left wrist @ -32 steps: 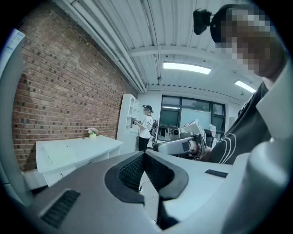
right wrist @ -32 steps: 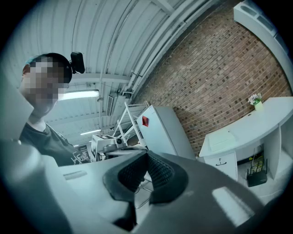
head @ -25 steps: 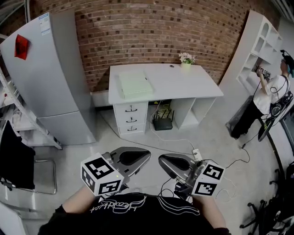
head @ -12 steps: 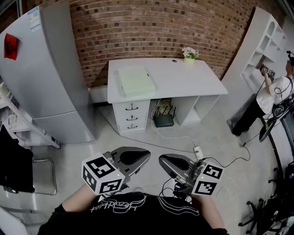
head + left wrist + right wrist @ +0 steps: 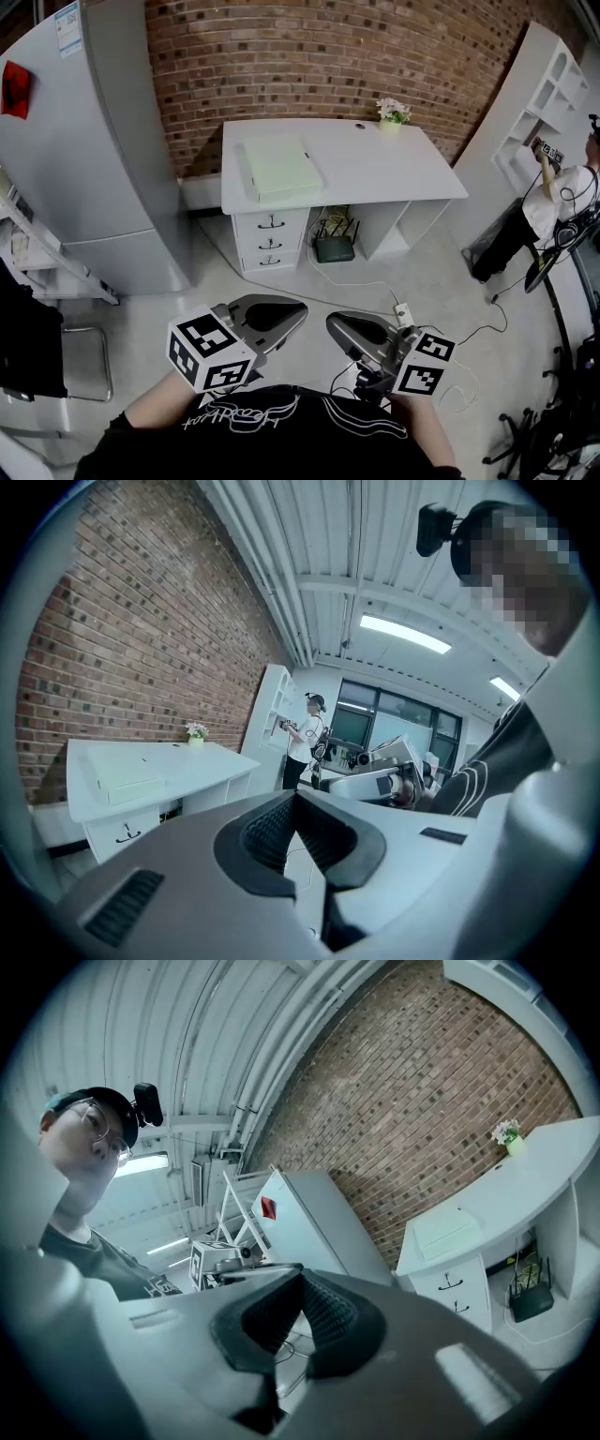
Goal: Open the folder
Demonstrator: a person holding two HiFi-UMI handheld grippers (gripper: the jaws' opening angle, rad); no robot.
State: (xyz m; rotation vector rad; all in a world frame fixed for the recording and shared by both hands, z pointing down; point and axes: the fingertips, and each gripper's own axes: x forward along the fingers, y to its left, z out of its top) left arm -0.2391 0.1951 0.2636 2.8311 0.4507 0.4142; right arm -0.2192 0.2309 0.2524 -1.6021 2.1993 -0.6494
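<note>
A pale green folder (image 5: 278,167) lies closed and flat on the left half of a white desk (image 5: 375,173) against the brick wall. It also shows in the left gripper view as a folder (image 5: 131,785) far ahead, and in the right gripper view as a folder (image 5: 450,1232) on the desk. My left gripper (image 5: 302,315) and right gripper (image 5: 330,324) are held side by side close to my body, over the floor and well short of the desk. Both are shut with nothing between the pads.
A grey fridge (image 5: 103,141) stands left of the desk, with a rack and a chair (image 5: 37,347) nearer me. A flower pot (image 5: 391,114) sits at the desk's back edge. A router (image 5: 333,248) and cables (image 5: 403,314) lie below. A person (image 5: 553,202) stands at the white shelves on the right.
The desk and fridge have shifted a little and look slightly nearer in the head view. Both grippers keep their place before my body and stay shut.
</note>
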